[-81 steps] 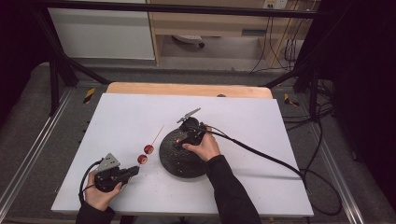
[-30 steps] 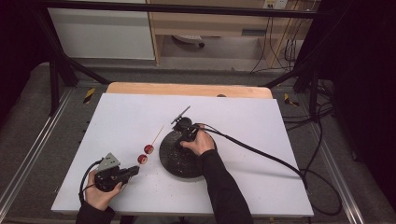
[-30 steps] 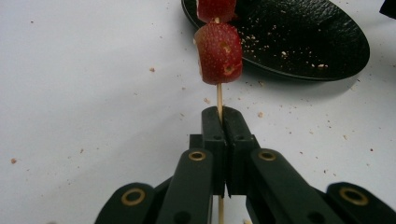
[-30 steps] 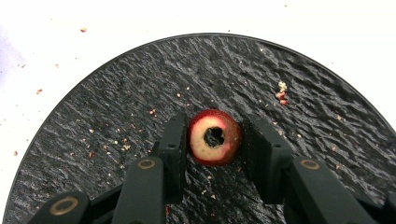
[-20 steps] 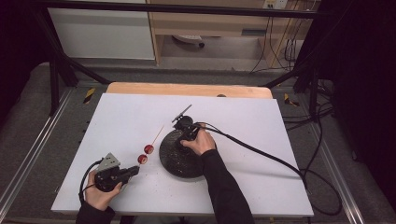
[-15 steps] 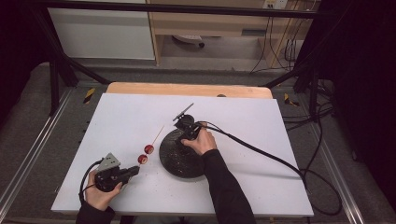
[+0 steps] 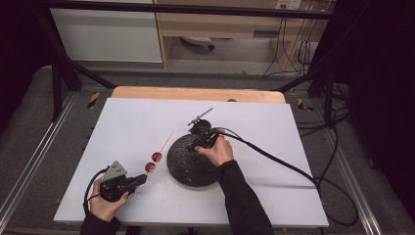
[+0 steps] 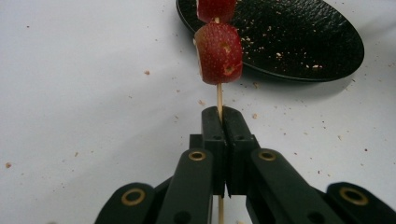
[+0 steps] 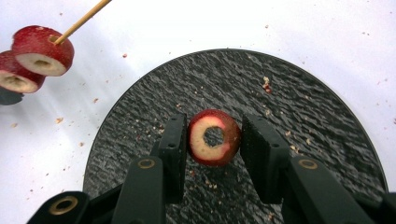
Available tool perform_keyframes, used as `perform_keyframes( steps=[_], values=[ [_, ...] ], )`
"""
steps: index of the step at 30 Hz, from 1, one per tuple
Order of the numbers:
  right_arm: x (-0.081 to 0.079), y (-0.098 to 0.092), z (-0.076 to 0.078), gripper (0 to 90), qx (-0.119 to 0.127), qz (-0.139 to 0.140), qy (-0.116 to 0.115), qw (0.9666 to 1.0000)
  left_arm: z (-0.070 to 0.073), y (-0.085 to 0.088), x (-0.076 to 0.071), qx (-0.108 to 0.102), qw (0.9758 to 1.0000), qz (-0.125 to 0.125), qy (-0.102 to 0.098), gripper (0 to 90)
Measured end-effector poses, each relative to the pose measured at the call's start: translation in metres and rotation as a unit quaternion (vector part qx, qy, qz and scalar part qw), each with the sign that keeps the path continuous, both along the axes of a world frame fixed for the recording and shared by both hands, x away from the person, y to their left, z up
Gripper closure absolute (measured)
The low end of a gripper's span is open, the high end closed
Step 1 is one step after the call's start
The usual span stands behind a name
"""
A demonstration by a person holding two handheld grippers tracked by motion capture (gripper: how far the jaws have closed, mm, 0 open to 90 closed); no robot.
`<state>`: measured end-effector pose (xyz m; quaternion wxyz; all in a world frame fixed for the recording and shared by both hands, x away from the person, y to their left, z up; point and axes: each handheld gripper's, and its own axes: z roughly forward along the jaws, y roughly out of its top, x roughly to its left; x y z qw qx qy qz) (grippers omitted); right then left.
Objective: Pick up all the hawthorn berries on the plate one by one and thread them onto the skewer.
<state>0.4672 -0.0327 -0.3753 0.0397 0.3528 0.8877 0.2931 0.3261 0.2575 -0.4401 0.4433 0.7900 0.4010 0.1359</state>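
claws (image 8: pixel 223 140): black, brass rivets | grey plate | black cables | dark sleeves (image 7: pixel 244 200)

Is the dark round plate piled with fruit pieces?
No: in the right gripper view the black textured plate bears just crumbs, with a single red cored fruit slice held in the right claw above it.

White table (image 7: pixel 274 196), grey floor (image 7: pixel 34 142), wooden shelf (image 7: pixel 220 24), dark surroundings.

Evenly lit white surface (image 7: pixel 274 196) at centre of high view; dark surround at left and right edges. Soft shadow beneath black plate (image 8: pixel 299 42). Slight blur in both gripper views.
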Motion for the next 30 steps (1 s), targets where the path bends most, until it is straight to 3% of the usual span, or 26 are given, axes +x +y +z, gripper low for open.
perform_keyframes(
  steps=[8, 15, 21, 30],
  values=[
    [-0.010, -0.022, -0.004, 62.5, 0.044, -0.017, -0.005, 0.9989, 0.001, -0.002, -0.001, 0.001, 1.0000, -0.003, -0.002, 88.4],
    [-0.025, -0.041, -0.010, 62.5, 0.104, -0.032, -0.019, 0.9938, 0.001, -0.005, -0.002, 0.002, 1.0000, -0.007, -0.003, 88.4],
    [-0.038, -0.055, -0.016, 62.5, 0.153, -0.054, -0.032, 0.9862, 0.001, -0.008, -0.003, 0.003, 0.9999, -0.009, -0.004, 88.4],
    [-0.051, -0.067, -0.025, 62.6, 0.234, -0.088, -0.043, 0.9673, 0.002, -0.013, -0.004, 0.003, 0.9999, -0.014, -0.005, 88.4]
  ],
)
